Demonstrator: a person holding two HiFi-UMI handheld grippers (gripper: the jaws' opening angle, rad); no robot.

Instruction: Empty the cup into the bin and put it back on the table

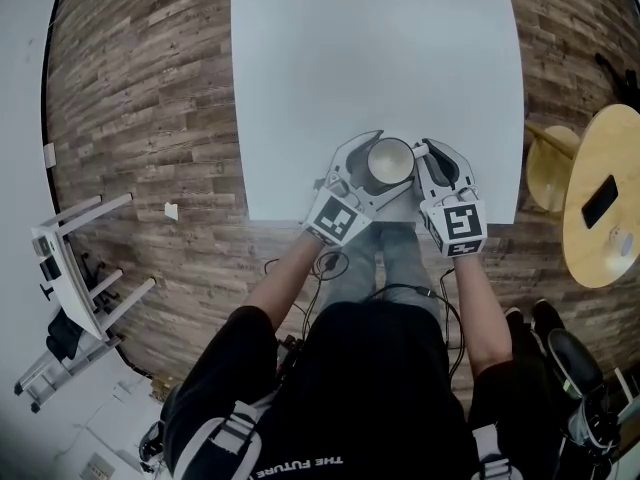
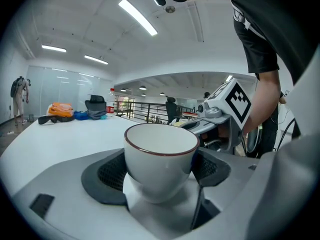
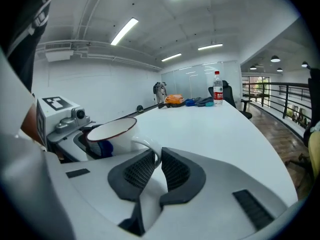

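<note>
Between the jaws of the left gripper (image 2: pixel 159 170), the white cup (image 2: pixel 160 151) is sitting clamped by its body; the right gripper (image 3: pixel 157 156) is pinching its handle (image 3: pixel 144 145), jaws nearly together, at the bench's (image 1: pixel 370 58) near edge.

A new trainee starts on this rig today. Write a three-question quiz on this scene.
1. True or false: the cup is upside down.
2. Which part of the cup do the right tool's jaws close on? A the rim, B the handle, C the base.
3. Fill in: the cup's body sits between the jaws of the ____ tool.
Key: 1 false, it is upright with its mouth up; 2 B; 3 left, the left tool clasps the body from both sides.
</note>
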